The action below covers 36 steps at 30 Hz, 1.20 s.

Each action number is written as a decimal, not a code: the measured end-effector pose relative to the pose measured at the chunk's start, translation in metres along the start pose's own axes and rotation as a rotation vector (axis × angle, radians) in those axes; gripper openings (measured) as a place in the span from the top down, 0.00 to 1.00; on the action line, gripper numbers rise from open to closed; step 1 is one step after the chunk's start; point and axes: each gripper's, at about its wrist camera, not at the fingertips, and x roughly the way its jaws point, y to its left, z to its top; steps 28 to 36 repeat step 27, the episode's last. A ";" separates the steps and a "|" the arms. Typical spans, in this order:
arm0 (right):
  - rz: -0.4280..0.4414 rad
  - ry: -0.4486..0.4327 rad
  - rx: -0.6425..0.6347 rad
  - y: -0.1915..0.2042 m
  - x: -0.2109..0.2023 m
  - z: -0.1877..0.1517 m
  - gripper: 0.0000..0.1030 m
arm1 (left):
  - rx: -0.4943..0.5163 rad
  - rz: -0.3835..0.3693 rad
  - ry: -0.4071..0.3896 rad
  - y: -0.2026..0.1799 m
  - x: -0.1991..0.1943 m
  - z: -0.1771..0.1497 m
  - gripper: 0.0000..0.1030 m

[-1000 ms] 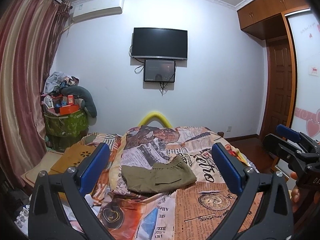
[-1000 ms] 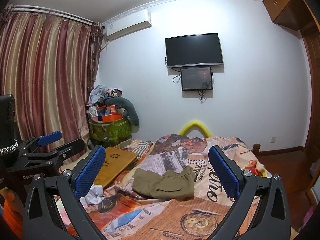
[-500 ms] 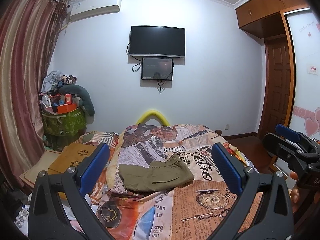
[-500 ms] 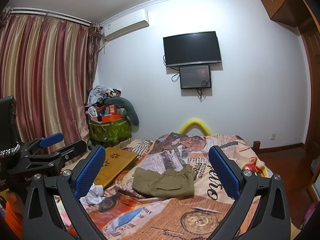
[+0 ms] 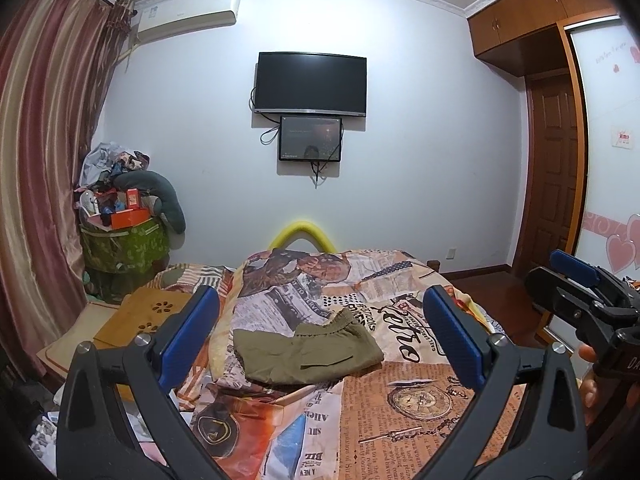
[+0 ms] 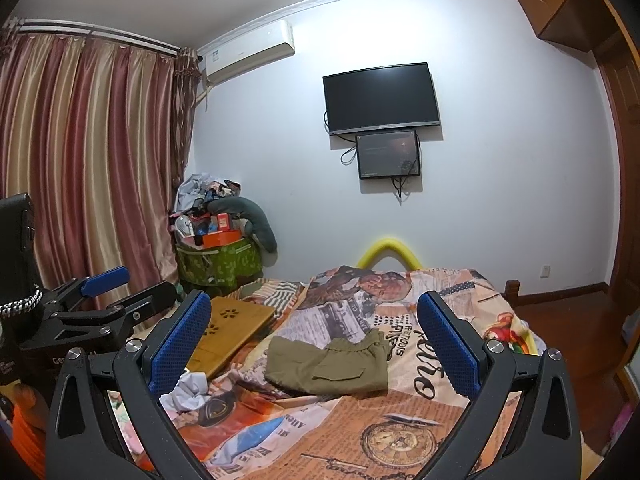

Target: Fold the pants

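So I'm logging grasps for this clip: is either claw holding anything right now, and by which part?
Nothing is held. The left claw and right claw are both open and empty, apart from the folded olive pants lying on the bed.

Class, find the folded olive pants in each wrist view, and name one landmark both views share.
Left wrist view: the olive pants lie on the bedspread, just left of centre, between the open tongs' blue pads.
Right wrist view: the olive pants lie at centre, on the same bedspread.
Shared landmark: the wall television.
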 end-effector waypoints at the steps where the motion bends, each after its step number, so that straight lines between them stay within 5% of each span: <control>1: 0.000 0.000 0.000 0.000 0.000 0.000 0.01 | 0.001 0.000 0.001 0.000 0.000 0.000 0.00; 36: -0.008 0.006 0.010 -0.002 -0.003 0.002 0.01 | -0.005 -0.019 0.030 0.001 0.008 -0.003 0.00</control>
